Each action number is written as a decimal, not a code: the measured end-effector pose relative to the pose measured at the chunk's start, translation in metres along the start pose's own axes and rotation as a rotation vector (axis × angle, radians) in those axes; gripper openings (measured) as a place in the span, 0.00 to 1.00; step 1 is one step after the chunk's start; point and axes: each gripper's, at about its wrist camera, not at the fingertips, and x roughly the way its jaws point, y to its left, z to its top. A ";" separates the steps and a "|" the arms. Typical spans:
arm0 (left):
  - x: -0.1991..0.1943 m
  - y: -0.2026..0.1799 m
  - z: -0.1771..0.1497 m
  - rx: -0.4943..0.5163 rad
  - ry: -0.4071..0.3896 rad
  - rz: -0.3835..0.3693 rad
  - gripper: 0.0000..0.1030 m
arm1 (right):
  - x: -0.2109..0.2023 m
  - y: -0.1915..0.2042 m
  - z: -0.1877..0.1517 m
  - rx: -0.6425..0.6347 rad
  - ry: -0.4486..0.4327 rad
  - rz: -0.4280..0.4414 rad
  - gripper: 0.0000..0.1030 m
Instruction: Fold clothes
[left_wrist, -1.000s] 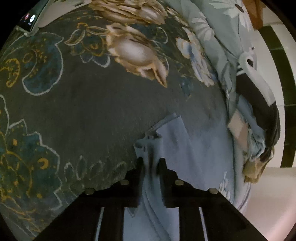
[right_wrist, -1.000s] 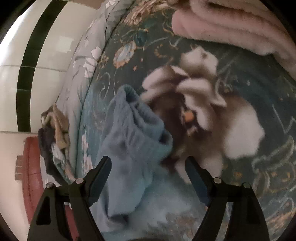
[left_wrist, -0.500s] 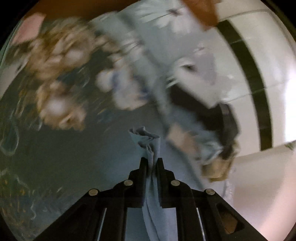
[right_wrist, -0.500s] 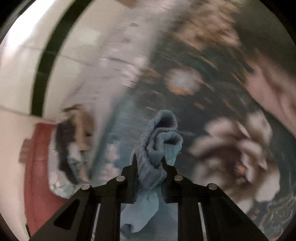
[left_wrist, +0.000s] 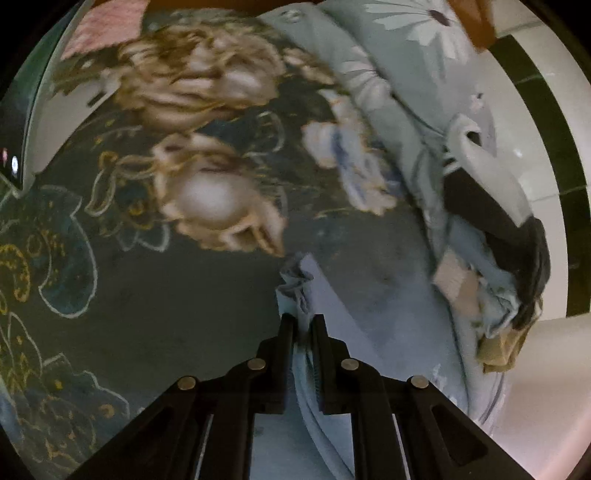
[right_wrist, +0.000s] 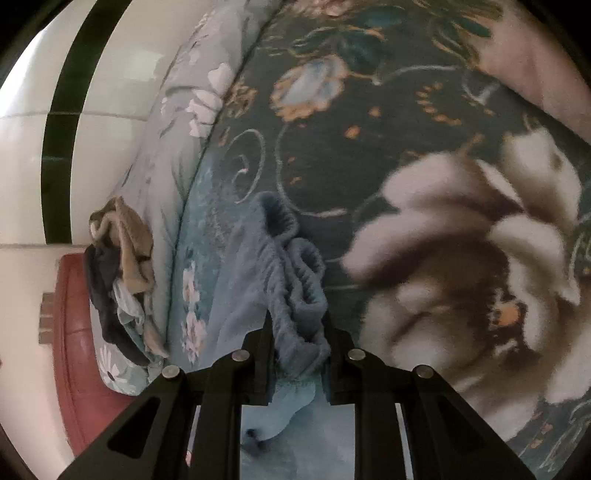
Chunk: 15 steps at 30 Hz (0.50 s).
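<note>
A light blue garment (left_wrist: 332, 314) lies on a dark floral blanket (left_wrist: 147, 295). My left gripper (left_wrist: 303, 319) is shut on a bunched corner of it, and the cloth runs back under the fingers. In the right wrist view the same blue garment (right_wrist: 288, 280) shows its gathered ribbed edge. My right gripper (right_wrist: 297, 325) is shut on that bunched edge, with cloth hanging below the fingers.
A pile of crumpled clothes (left_wrist: 498, 266) in dark, beige and pale blue lies on a light floral quilt (left_wrist: 388, 74) at the bed's edge; it also shows in the right wrist view (right_wrist: 122, 273). A white tiled wall with a dark stripe (right_wrist: 59, 122) stands behind. A pink cloth (right_wrist: 535, 66) lies far right.
My right gripper closed on the garment's ribbed edge, having been open a second ago. Both grippers lifted and swung, then came back down over the blanket with the cloth held.
</note>
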 end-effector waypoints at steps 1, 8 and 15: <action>0.001 0.004 0.000 -0.004 -0.001 0.010 0.10 | 0.000 -0.002 0.000 -0.001 0.002 -0.007 0.19; -0.012 0.027 0.003 -0.049 -0.006 0.029 0.10 | -0.005 0.000 -0.003 -0.032 0.026 -0.075 0.27; -0.042 0.014 -0.029 0.103 0.015 0.030 0.12 | -0.032 0.011 -0.019 -0.136 -0.013 -0.174 0.37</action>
